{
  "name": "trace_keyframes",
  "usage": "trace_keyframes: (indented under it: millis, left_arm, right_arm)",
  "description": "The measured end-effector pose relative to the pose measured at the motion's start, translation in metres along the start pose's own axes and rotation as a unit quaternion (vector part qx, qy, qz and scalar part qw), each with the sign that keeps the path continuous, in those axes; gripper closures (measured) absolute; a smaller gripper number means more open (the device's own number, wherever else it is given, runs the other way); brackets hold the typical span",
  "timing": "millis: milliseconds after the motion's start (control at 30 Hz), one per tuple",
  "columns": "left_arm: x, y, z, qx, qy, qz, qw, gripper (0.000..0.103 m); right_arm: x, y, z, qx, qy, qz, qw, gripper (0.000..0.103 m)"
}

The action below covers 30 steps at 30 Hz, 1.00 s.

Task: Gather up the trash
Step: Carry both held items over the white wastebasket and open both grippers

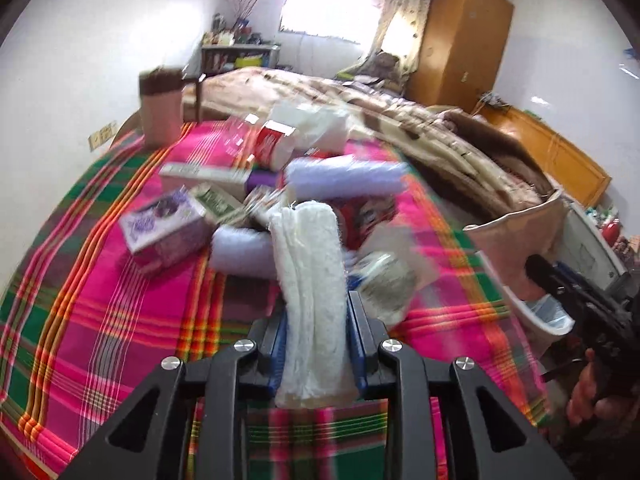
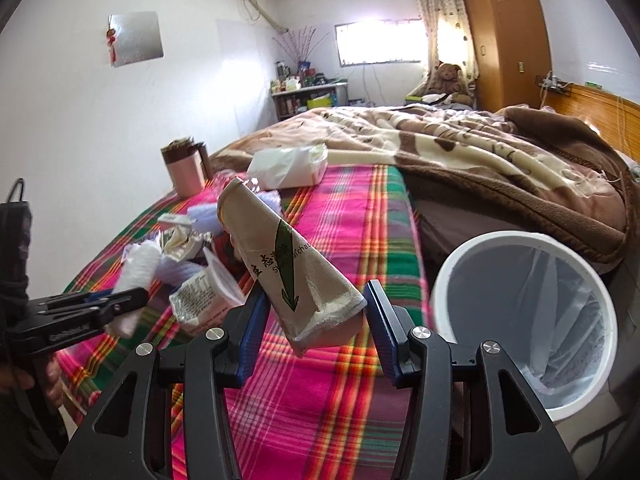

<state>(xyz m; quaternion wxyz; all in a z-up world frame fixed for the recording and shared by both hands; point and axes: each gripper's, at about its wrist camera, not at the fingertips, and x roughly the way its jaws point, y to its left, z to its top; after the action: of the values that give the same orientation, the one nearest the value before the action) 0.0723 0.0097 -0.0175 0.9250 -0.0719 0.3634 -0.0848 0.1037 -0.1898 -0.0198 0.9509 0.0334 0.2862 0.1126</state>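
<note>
The tan carton (image 2: pixel 288 264) in the right claw (image 2: pixel 314 312) has a green arrow, Chinese characters and partly readable Latin letters I can't make out. It sits tilted between the spread jaws, just beside the white bin (image 2: pixel 524 320). Left claw (image 1: pixel 316 312), level over the plaid sheet (image 1: pixel 100 288), is clamped on a white foam roll (image 1: pixel 310 280), with the trash pile (image 1: pixel 256 200) right ahead.

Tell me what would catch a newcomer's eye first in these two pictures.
Probably the bright pink and green plaid cloth over the table, with a heap of wrappers and boxes piled in its middle. Next, each gripper has something: the left gripper clamps a white foam roll, the right gripper holds a tan paper cup, beside the lined white bin.
</note>
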Motion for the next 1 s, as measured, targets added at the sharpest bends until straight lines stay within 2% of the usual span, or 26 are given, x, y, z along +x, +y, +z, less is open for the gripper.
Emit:
trace_keyframes:
  millis: [233,433,600,867,1000]
  left_arm:
    - [-0.005,-0.045,0.020,0.041,-0.024,-0.052,0.9975,0.075]
    - [0.012,-0.097,0.027,0.082,-0.014,-0.107,0.9908,0.075]
    - [0.032,-0.131,0.032,0.104,0.000,-0.137,0.9851,0.075]
    - [0.052,-0.182,0.029,0.142,0.019,-0.170,0.9750,0.075]
    - [0.061,-0.203,0.028,0.157,0.023,-0.171,0.9725,0.075]
  right_arm:
    - [-0.015,-0.021,0.005,0.016,-0.018,-0.039,0.999,0.053]
    - [-0.026,-0.051,0.004,0.045,-0.022,-0.088,0.995,0.053]
    - [-0.034,-0.076,0.000,0.073,-0.020,-0.130,0.989,0.053]
    - [-0.029,-0.105,-0.008,0.099,0.001,-0.178,0.979,0.053]
    - [-0.028,-0.116,-0.013,0.095,0.015,-0.210,0.973,0.052]
